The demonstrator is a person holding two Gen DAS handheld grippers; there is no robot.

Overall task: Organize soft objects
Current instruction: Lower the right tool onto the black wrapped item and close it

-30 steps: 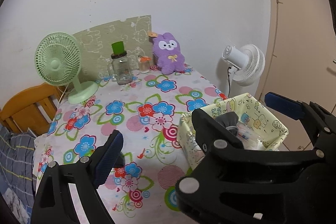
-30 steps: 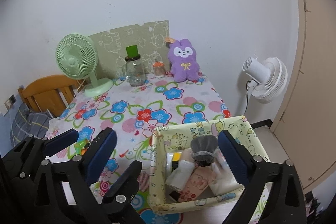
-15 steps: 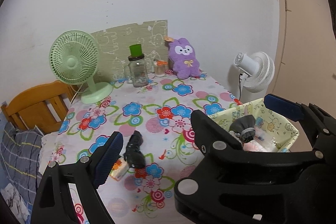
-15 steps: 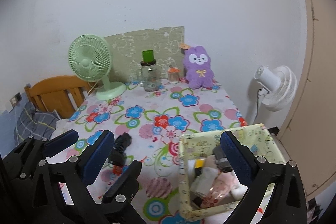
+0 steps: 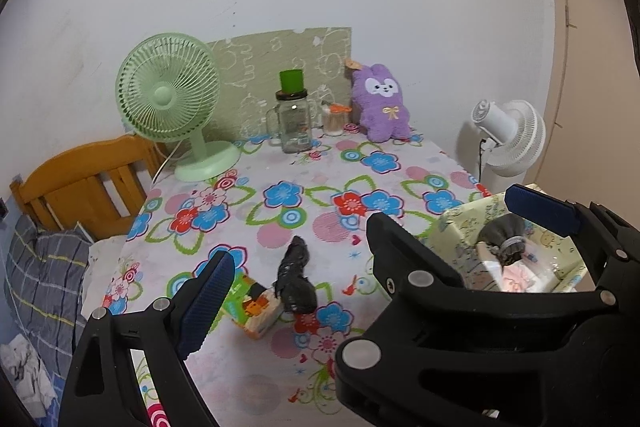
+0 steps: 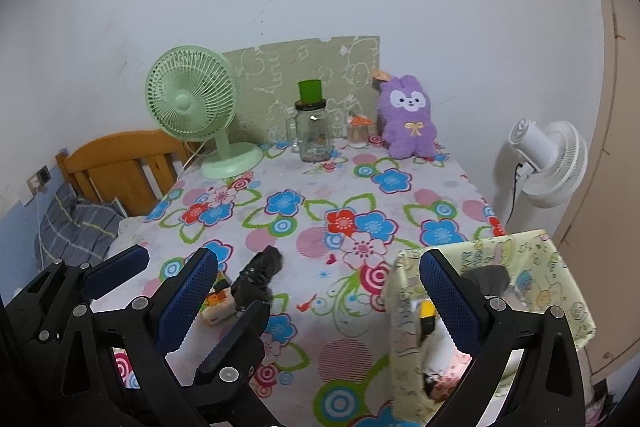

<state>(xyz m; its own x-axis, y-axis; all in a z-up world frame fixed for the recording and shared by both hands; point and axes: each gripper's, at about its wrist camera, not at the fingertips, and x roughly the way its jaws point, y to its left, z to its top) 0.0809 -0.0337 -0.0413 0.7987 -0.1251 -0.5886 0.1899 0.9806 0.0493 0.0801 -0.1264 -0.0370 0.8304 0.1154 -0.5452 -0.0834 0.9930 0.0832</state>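
Both grippers empty, jaws wide: left gripper, right gripper. Crumpled black soft bundle lies on flowered tablecloth at 6 o'clock, touching small colourful carton. Looks light, squashy (prob. slippery film), so pinch mid-body. Pale yellow cartoon-print fabric bin sits at 4 o'clock.

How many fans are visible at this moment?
2. A green desk fan stands at the table's back left corner, beside the glass jar. A white fan stands off the table's right edge. Others outside the frame cannot be ruled out.
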